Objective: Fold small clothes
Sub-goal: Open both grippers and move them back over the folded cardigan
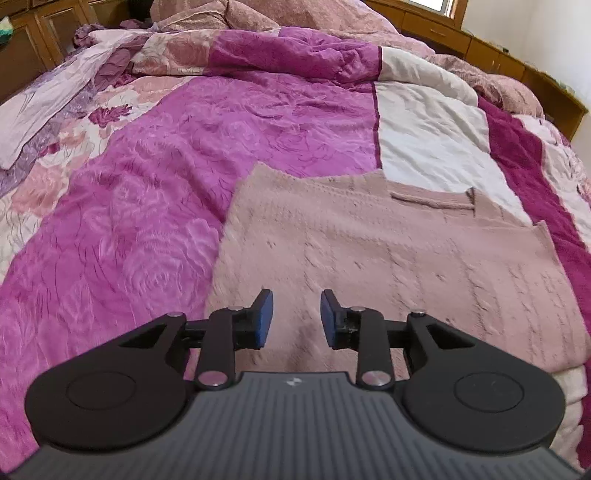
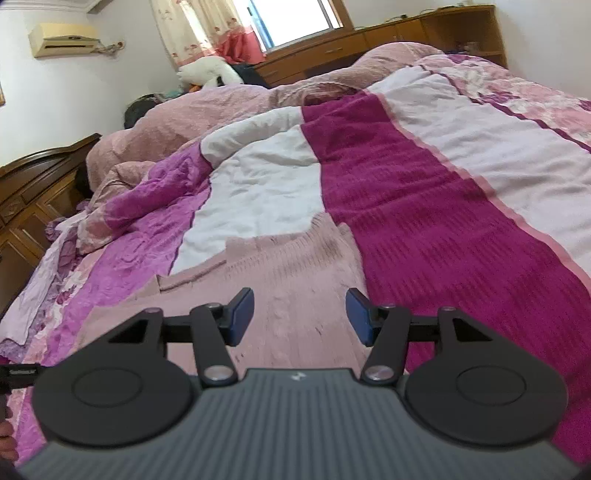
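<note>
1. Presently, item one: pink knitted sweater (image 1: 388, 258), cable pattern, lying spread flat on the bed; its neckline and shoulders point away from both cameras; its body rests across the magenta, white and dark magenta panels of the quilt (image 1: 155, 206).
2. Left gripper (image 1: 296, 317): black frame, blue pads; fingers (image 1: 264, 319) parted with a narrow gap, nothing between them; poised over the sweater's lower left part, contact with the knit not clear.
3. Right gripper (image 2: 300, 317): same make; fingers (image 2: 356, 319) standing wider apart, nothing held; poised over the sweater's right side, near its edge beside the dark magenta stripe (image 2: 424, 229).
4. Surroundings: rumpled pink duvet (image 2: 221, 110) at the head of the bed; wooden cabinets (image 2: 369, 40) under a window (image 2: 295, 18); wall air conditioner (image 2: 62, 38).
</note>
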Action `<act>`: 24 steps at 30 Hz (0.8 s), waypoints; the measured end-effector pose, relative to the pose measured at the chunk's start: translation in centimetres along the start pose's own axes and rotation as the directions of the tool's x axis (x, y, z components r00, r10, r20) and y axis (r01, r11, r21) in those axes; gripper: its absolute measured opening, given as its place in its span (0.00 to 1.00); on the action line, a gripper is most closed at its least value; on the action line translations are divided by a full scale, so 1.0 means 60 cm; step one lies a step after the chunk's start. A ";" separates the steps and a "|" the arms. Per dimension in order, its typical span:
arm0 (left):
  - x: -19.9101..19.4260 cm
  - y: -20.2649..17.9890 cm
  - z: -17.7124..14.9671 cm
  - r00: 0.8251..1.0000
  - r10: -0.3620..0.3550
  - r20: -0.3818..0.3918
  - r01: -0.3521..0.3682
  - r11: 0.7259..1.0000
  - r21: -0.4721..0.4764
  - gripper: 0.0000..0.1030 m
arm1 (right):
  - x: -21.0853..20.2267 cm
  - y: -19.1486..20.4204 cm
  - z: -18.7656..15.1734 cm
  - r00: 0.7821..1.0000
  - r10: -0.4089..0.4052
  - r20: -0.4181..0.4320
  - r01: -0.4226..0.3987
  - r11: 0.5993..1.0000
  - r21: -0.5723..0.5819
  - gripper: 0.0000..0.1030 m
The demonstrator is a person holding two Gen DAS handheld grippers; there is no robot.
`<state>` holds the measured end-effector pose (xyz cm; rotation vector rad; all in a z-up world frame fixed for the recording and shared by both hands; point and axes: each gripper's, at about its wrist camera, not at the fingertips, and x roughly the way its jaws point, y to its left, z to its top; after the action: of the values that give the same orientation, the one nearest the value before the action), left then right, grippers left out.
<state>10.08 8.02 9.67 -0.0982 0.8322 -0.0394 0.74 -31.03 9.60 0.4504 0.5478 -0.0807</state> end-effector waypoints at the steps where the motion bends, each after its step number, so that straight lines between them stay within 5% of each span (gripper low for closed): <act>1: -0.005 -0.003 -0.007 1.000 -0.006 0.001 0.006 1.000 -0.009 0.37 | -0.004 -0.001 -0.005 1.000 -0.020 -0.002 0.020 1.000 0.005 0.56; 12: -0.031 -0.039 -0.058 0.999 -0.041 -0.033 0.041 0.999 -0.009 0.38 | -0.025 -0.047 -0.056 0.989 -0.140 -0.047 0.144 0.984 0.105 0.56; 24: -0.019 -0.097 -0.072 0.994 -0.067 -0.081 0.071 0.997 0.040 0.39 | -0.013 -0.058 -0.096 0.993 -0.081 -0.081 0.098 0.966 0.240 0.58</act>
<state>6.16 2.00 8.22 -0.0854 0.9068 -0.1270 -3.39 -31.68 4.29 0.6705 0.6309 -0.2217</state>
